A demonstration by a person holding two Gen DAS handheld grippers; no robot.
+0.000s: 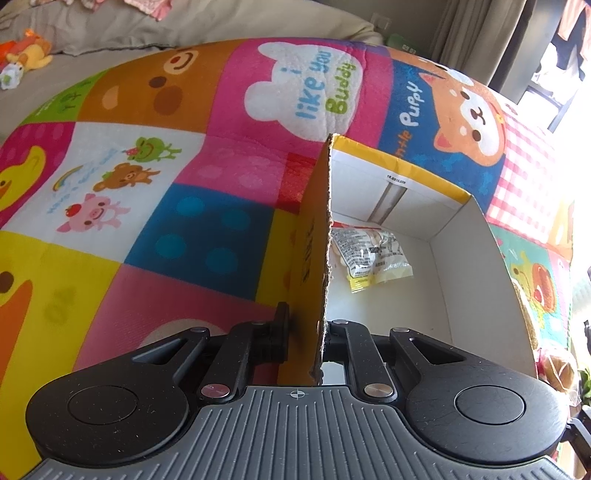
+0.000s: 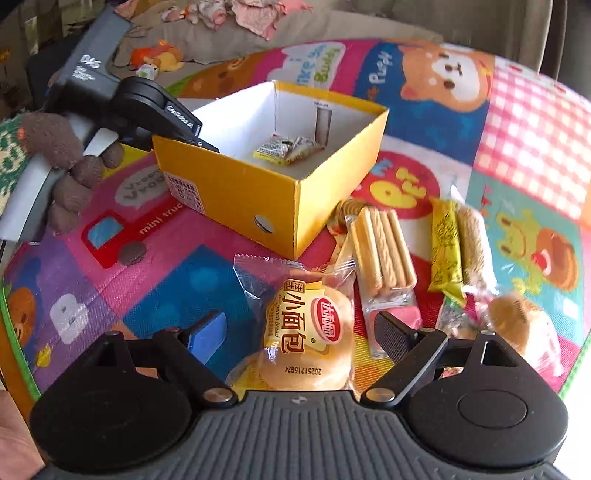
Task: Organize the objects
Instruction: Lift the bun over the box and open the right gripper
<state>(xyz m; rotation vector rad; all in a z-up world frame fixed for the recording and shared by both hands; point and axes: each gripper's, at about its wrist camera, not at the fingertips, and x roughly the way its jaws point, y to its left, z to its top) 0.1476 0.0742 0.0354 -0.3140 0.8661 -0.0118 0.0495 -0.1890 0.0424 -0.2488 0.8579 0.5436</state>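
A yellow cardboard box with a white inside stands on the play mat. A snack packet lies in it, also in the left wrist view. My left gripper is shut on the box's side wall, one finger outside, one inside; it shows in the right wrist view at the box's left corner. My right gripper is open, its fingers either side of a wrapped small bread bun on the mat. Beside it lie a biscuit pack, a yellow-wrapped snack and another bun.
The colourful cartoon play mat covers the floor. A grey sofa with soft toys and clothes runs along the back. Curtains and a bright window are at the right.
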